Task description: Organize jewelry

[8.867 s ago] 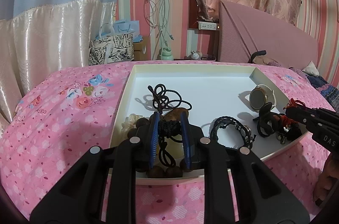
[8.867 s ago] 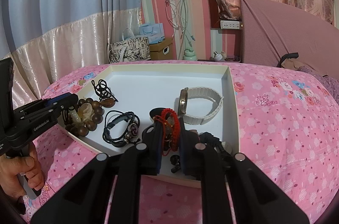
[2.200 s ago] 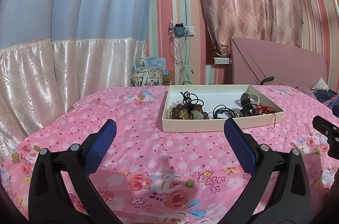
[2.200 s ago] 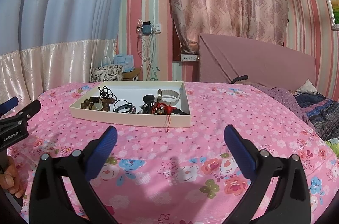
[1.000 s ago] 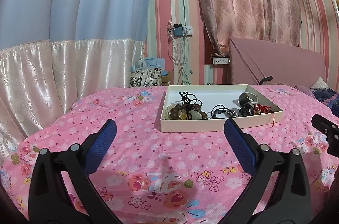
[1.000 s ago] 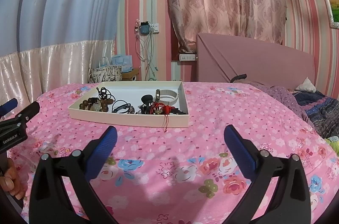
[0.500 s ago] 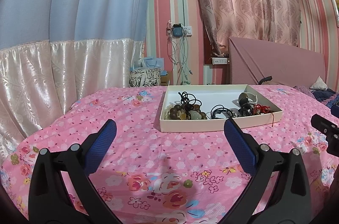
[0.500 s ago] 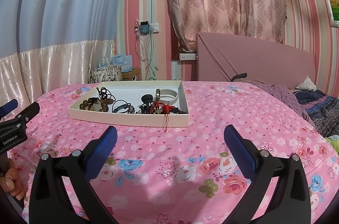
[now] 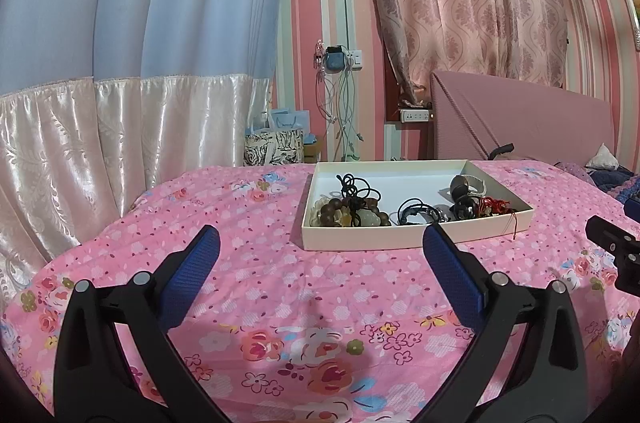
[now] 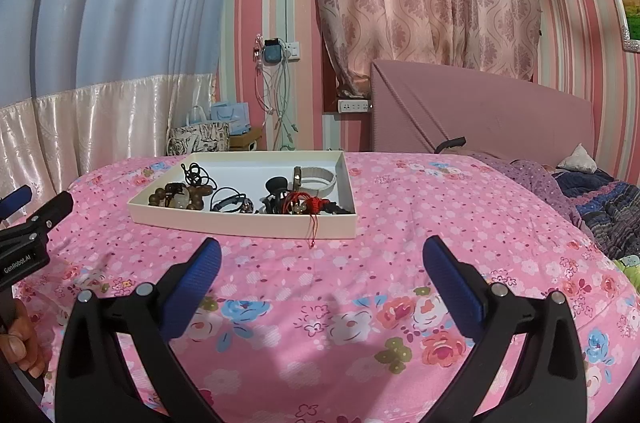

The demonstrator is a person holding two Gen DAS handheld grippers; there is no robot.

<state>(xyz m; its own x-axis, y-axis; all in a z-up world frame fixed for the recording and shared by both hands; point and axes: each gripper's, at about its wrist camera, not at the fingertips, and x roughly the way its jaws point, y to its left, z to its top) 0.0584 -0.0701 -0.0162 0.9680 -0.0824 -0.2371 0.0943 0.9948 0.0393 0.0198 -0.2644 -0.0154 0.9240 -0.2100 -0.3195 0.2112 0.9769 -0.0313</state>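
left gripper [image 9: 320, 243] wide, empty | right gripper [image 10: 320, 251] wide, empty | tray [image 10: 240, 221] well ahead | tuck red cord [image 10: 312, 229] back inside rim

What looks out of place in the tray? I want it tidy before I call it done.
A red cord from the red bracelet hangs over the front wall of the white tray onto the bedspread. The other pieces lie inside, bunched toward the front. Both grippers are open and empty.

Ahead of the tool sits one tray [image 10: 248, 221] holding one wooden bead bracelet [image 10: 178, 198], one white-strapped watch [image 10: 316, 179], one red cord [image 10: 310, 205], and two black cords [image 10: 196, 173].
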